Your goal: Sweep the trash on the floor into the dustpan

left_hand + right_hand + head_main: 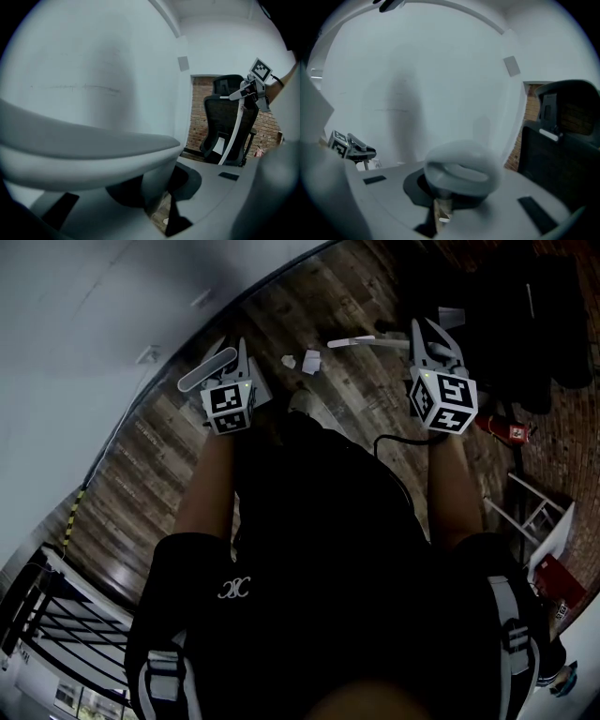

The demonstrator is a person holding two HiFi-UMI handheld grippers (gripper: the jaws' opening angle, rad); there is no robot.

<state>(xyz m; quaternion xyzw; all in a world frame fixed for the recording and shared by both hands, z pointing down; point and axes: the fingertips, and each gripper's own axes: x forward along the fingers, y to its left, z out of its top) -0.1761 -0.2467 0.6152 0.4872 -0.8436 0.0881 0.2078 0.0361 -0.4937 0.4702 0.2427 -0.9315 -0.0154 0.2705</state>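
1. Surface: dark wood-plank floor [150, 474]. A white wall [84, 324] curves across the upper left of the head view. A brick wall [197, 126] shows mid-right in the left gripper view.
2. On the floor, trash [311, 360]: a few white paper scraps, upper middle of the head view, btwn the two grippers and apart from both.
3. Left gripper [234, 371], upper left of centre: jaws clamped on a grey handle [208, 369]. In its own view the handle is a big blur and the rest of the tool is cut off.
4. Right gripper [429, 348], upper right: jaws closed on a grey loop grip [459, 171] atop a long white pole [234, 136].
5. Frames are dark; can't tell which tool is the dustpan, and no pan can be made out.
6. Around:
   - black office chair [229, 117] by the brick wall
   - red fire extinguisher [506, 430] at right
   - white frame [530, 512] below it
   - yellow-black tape [70, 521] at lower left
7. The person's black shirt [328, 568] blocks the floor at lower centre.
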